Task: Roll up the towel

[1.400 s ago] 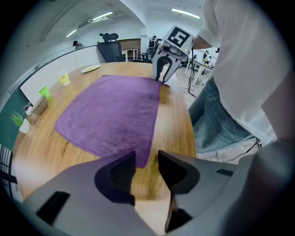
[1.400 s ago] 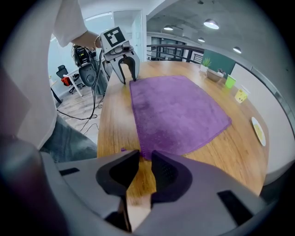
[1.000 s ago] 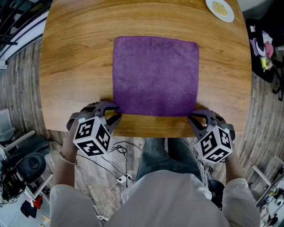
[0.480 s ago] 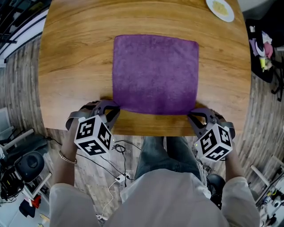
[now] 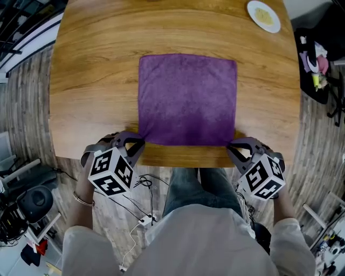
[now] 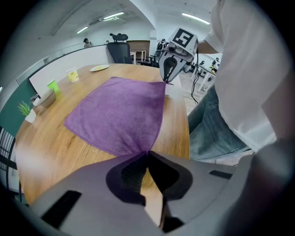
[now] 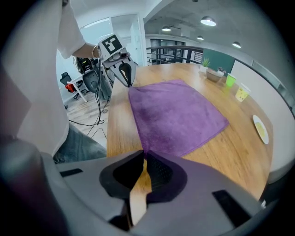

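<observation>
A purple towel lies flat and square on the wooden table. My left gripper is shut on the towel's near left corner, and the left gripper view shows the cloth pinched at the left gripper's tips. My right gripper is shut on the near right corner; in its own view the towel runs into the closed tips of the right gripper. Each gripper also appears in the other's view: the right gripper and the left gripper both hold their corners at the table's near edge.
A white plate sits at the far right of the table. A green cup, a yellow cup and a small plant stand along the far side. Cables lie on the floor below the near edge.
The left jaws have closed onto the towel's near left corner. The towel has slid slightly toward the near edge. Both hands have stayed in place.
</observation>
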`<act>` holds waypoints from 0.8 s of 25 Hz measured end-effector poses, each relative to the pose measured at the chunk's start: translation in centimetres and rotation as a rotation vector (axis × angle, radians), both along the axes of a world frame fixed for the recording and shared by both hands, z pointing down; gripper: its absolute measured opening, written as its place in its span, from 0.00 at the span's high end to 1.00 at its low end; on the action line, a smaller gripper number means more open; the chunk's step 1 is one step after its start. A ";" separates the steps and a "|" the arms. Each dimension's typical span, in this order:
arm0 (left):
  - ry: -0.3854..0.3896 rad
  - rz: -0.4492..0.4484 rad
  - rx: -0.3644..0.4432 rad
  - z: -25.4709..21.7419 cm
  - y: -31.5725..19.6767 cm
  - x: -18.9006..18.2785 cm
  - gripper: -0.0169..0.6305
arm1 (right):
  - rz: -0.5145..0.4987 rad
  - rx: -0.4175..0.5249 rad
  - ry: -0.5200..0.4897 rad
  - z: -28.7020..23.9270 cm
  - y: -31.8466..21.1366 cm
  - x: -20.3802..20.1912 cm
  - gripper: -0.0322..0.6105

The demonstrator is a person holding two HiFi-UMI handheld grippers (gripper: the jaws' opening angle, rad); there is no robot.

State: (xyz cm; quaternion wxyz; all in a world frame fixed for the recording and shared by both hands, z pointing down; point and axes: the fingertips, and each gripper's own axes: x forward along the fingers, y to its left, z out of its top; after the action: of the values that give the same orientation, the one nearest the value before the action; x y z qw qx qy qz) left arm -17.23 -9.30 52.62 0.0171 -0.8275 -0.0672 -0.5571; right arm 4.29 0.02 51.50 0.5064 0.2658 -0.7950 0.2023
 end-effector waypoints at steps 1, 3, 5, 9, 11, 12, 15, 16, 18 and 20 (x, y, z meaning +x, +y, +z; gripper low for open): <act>0.000 -0.005 -0.001 -0.2 -0.2 0.1 0.95 | 0.002 0.002 0.001 -0.2 -0.2 0.1 0.91; 0.001 -0.011 -0.002 -0.6 -0.7 0.3 0.95 | 0.001 0.006 0.008 -0.6 -0.7 0.4 0.91; 0.006 -0.018 0.001 -1.0 -1.3 0.7 0.95 | 0.001 0.009 0.014 -1.0 -1.3 0.7 0.91; 0.010 -0.024 0.017 -1.5 -2.6 1.4 0.94 | 0.014 0.018 0.017 -1.3 -2.7 1.4 0.91; 0.008 -0.028 0.022 -1.6 -3.3 1.6 0.94 | 0.023 0.019 0.018 -1.2 -3.3 1.8 0.91; 0.007 -0.032 0.023 -1.5 -3.6 1.8 0.94 | 0.027 0.019 0.019 -1.1 -3.6 2.1 0.91; -0.002 -0.039 0.026 -1.3 -4.4 2.5 0.94 | 0.037 0.015 0.022 -0.7 -4.5 2.8 0.91; -0.005 -0.039 0.027 -1.2 -4.7 2.7 0.94 | 0.040 0.014 0.022 -0.5 -4.8 3.0 0.91; -0.005 -0.037 0.027 -1.0 -5.1 3.0 0.94 | 0.045 0.009 0.022 -0.2 -5.2 3.3 0.91; -0.003 -0.037 0.026 -0.9 -5.5 3.0 0.94 | 0.050 0.004 0.022 0.1 -5.5 3.2 0.91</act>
State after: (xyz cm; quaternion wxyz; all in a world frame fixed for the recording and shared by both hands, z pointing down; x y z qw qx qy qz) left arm -14.21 -14.81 51.76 0.0176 -0.8276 -0.0446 -0.5592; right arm 7.51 -5.46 51.62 0.5091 0.2890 -0.7829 0.2105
